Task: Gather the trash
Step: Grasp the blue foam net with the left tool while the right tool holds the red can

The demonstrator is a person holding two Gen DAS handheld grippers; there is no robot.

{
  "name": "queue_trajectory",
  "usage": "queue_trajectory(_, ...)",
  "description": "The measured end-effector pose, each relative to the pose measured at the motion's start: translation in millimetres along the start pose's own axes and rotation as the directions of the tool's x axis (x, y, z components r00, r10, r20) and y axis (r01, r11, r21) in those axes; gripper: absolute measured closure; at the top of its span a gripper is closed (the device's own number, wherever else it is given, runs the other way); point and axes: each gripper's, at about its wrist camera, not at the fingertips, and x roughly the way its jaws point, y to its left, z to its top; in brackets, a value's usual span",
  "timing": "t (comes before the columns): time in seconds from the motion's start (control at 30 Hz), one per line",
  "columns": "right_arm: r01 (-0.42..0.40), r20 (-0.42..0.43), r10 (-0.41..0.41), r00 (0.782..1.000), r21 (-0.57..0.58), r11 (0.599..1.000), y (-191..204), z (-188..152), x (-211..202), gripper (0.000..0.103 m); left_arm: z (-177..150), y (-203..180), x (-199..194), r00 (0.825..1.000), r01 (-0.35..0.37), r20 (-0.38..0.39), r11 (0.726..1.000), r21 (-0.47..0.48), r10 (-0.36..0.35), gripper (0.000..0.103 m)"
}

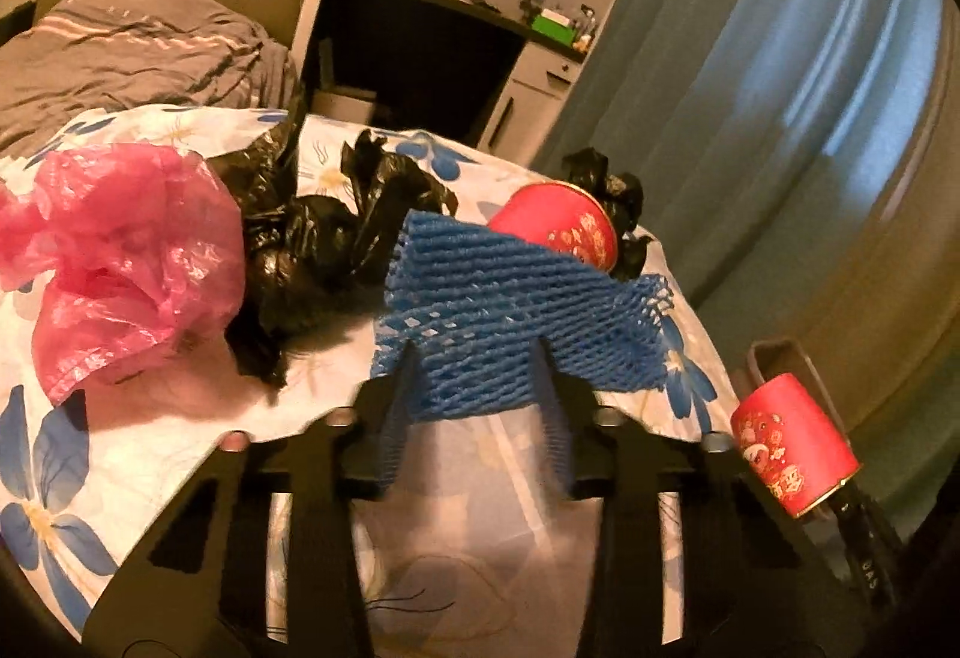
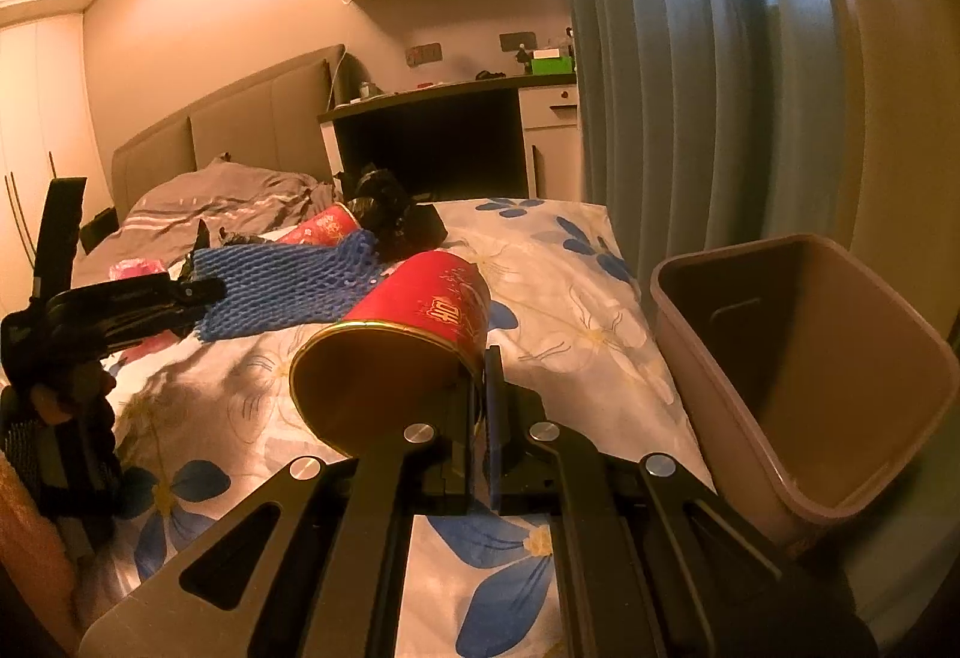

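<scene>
On a flowered bedspread (image 1: 150, 454), the left wrist view alone shows a pink bag (image 1: 120, 256); the left gripper (image 1: 477, 376) pinches blue foam netting (image 1: 510, 310). Right wrist view: the right gripper (image 2: 480, 406) clamps a red paper cup (image 2: 396, 352) by its rim, beside a brown bin (image 2: 840, 502).

We're looking at 2 black grippers: the left gripper (image 1: 477, 376) showing ribbed blue pads, the right gripper (image 2: 480, 406) showing silver screws on angular cut-out arms.

Foam net (image 1: 510, 292) lying on the bed (image 1: 150, 454), a cup (image 1: 558, 226) just behind it, crumpled bags (image 1: 312, 250) to its left, bin (image 2: 804, 376) beside the bed's right edge, desk (image 2: 444, 99) behind
</scene>
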Motion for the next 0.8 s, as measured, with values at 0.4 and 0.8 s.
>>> queue_trajectory(0.4,-0.002,0.004,0.002,1.000,-0.005,1.000,1.5,2.3,0.5,0.099,2.8,7.0,-7.2,0.998,-0.065,0.025,0.998,0.012,0.064,0.077)
queue_trajectory(0.8,-0.007,0.000,0.007,1.000,-0.004,1.000,1.7,3.5,2.4,0.099,12.5,26.4,9.7,0.999,-0.028,-0.036,0.998,-0.047,0.027,0.056)
